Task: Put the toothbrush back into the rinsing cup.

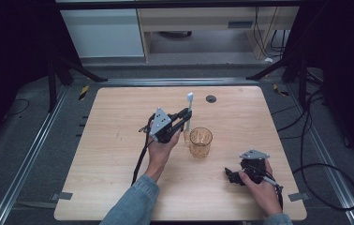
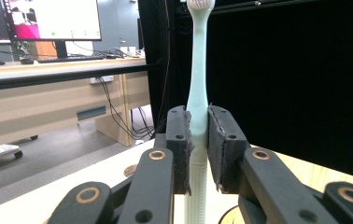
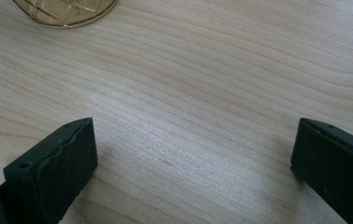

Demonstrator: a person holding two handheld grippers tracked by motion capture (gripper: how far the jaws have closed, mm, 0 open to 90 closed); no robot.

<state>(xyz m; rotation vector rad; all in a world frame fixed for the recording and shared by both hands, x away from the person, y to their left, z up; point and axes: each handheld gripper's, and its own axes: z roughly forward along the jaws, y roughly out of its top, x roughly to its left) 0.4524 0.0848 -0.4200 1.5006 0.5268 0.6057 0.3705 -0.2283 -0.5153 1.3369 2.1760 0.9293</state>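
My left gripper [image 1: 184, 115] is shut on a pale blue-green toothbrush [image 1: 189, 111] and holds it upright, bristle head at the top. In the left gripper view the toothbrush [image 2: 197, 102] stands clamped between the two black pads [image 2: 180, 149], its ribbed handle running down below them. An amber cut-glass cup [image 1: 200, 142] stands on the wooden table [image 1: 119, 154] just right of and below the brush. My right gripper [image 1: 232, 176] rests low near the table's front right, open, with bare wood between its jaws. The cup's base [image 3: 65, 10] shows at the top left of the right gripper view.
A small dark round grommet [image 1: 211, 98] sits in the table near its far edge. Black cables [image 1: 325, 178] trail on the floor to the right. Tripod legs [image 1: 79, 70] stand beyond the far corners. A desk with a monitor [image 2: 53, 21] lies beyond the table.
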